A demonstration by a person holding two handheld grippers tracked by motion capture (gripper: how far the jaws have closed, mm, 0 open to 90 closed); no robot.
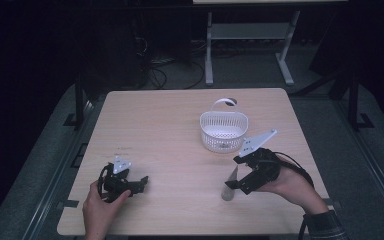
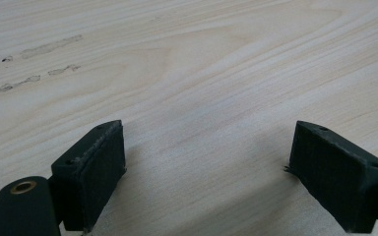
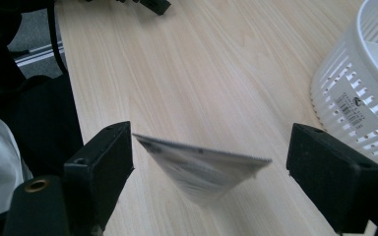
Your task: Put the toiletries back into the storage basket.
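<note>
While the left gripper (image 1: pixel 141 181) idles near the table (image 1: pixel 170 125) edge, the right gripper (image 1: pixel 231 180) hangs over a small packet (image 1: pixel 228 188) beside the basket (image 1: pixel 223 131). Left gripper view: jaws wide, bare wood between. Right gripper view: jaws wide around the packet (image 3: pixel 204 167), pads apart from it, likely just let go.

White basket (image 3: pixel 359 83) wall carries a small sticker (image 3: pixel 350 102) with a barcode and a round logo, at about 3 o'clock in the right gripper view; print too small to read. No other readable text anywhere.
</note>
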